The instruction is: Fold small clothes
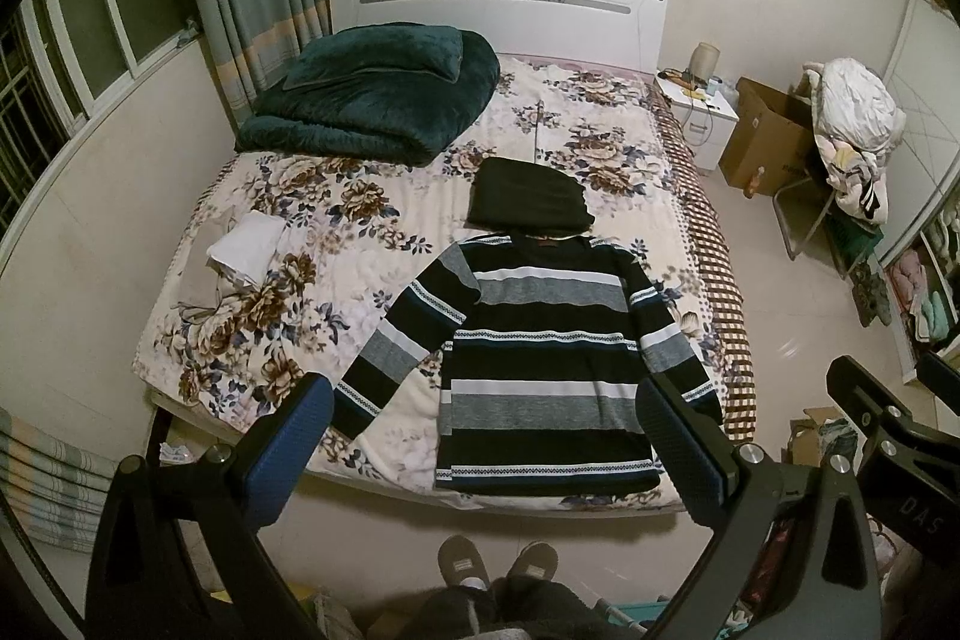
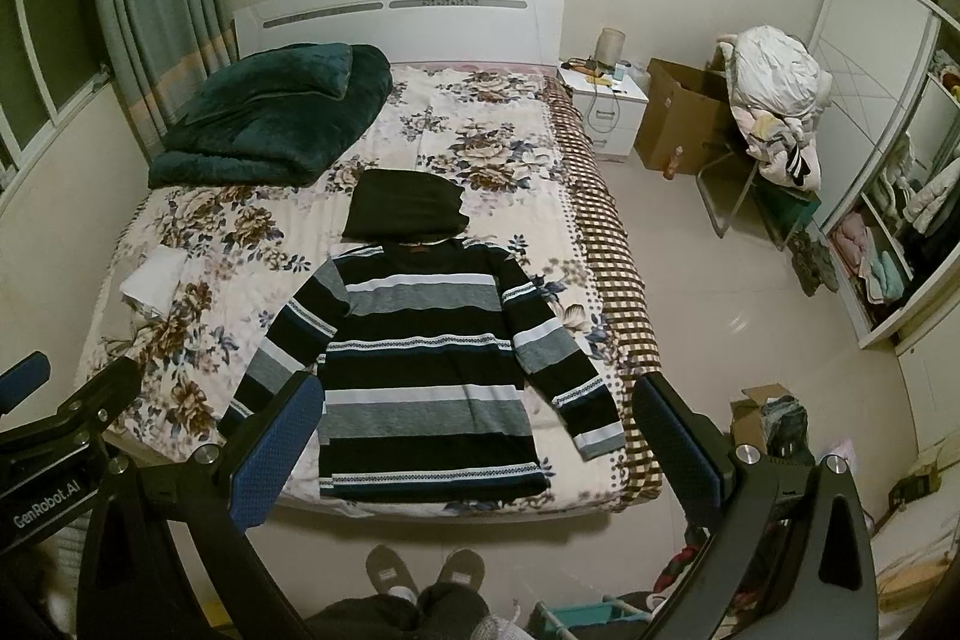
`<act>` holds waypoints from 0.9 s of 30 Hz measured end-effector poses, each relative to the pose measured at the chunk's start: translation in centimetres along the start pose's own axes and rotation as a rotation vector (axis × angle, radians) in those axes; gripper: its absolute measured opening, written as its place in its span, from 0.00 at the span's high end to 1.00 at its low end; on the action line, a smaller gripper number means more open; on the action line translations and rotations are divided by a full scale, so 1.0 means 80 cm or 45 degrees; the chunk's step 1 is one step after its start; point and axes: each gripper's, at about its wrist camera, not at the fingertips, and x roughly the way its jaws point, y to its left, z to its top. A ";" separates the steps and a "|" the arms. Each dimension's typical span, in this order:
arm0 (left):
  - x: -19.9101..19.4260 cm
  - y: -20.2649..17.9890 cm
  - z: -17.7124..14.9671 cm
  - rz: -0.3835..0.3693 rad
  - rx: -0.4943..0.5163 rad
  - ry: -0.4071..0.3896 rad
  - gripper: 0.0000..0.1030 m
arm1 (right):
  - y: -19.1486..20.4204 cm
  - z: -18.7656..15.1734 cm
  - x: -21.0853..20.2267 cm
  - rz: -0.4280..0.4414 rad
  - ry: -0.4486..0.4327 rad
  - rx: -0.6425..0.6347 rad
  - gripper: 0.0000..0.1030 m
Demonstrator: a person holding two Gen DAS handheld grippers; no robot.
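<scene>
Left wrist view: striped sweater (image 1: 540,364) lies flat on the bed (image 1: 336,232), long axis 12-to-6, ahead of both tongs; left gripper (image 1: 486,436) and right gripper (image 2: 474,436) gape empty, neither nearer.

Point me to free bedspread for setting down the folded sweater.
Free: floral patch between the green quilt and the checkered edge, beyond the black folded garment. Also between the white cloth and the striped sweater. Near end is crowded.
</scene>
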 end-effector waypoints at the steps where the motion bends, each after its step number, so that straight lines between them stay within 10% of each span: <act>1: 0.000 0.000 0.000 0.001 0.000 0.000 0.00 | 0.000 0.000 0.000 0.001 0.000 0.001 0.00; 27: 0.000 0.001 -0.001 -0.005 -0.002 -0.008 0.00 | -0.001 0.002 -0.007 0.001 -0.006 -0.001 0.00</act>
